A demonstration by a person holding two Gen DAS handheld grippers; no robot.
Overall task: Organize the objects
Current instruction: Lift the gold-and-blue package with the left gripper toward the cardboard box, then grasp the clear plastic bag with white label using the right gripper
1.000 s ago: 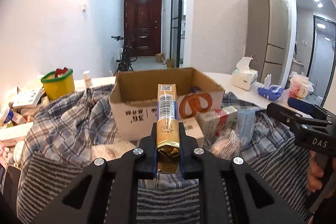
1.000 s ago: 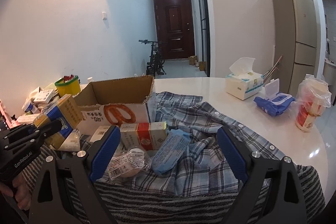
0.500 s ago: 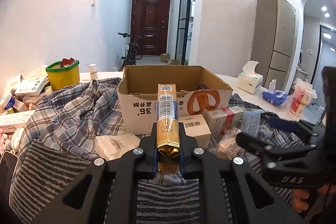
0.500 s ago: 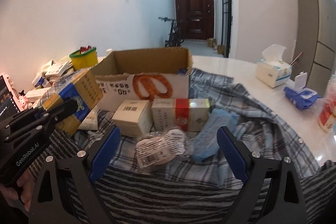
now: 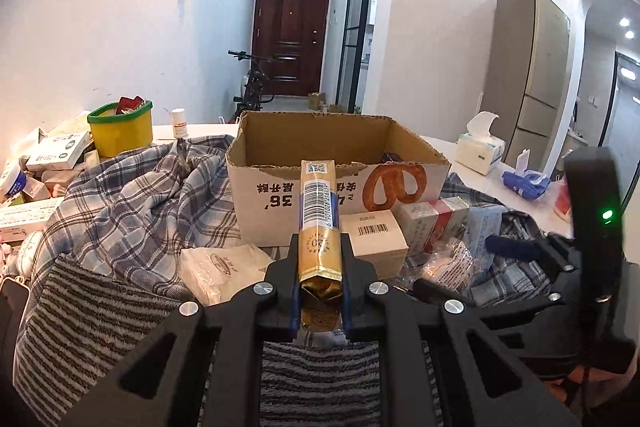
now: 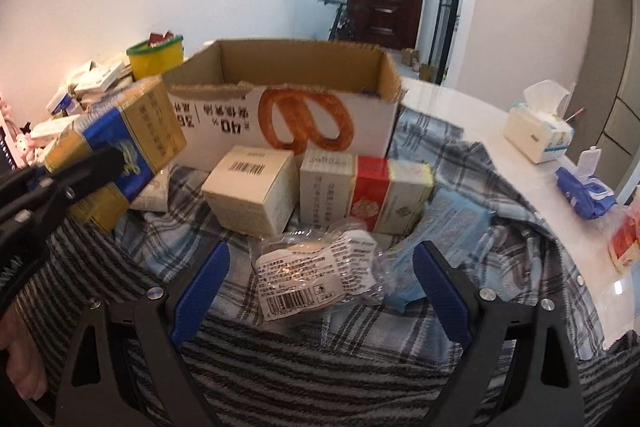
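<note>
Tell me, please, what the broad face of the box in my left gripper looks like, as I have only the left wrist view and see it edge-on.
Observer: The gold box has a blue band across its broad face, where the left gripper clamps it.
Operator: Thank you. Is the right gripper over anything?
Observer: Yes. The right gripper is open, with the clear packet lying between its fingers, barcode label up. Neither pad presses on it.

Small boxes (image 6: pixel 320 187) lie before the carton (image 6: pixel 288 99) on cloth (image 6: pixel 500 227)
</note>
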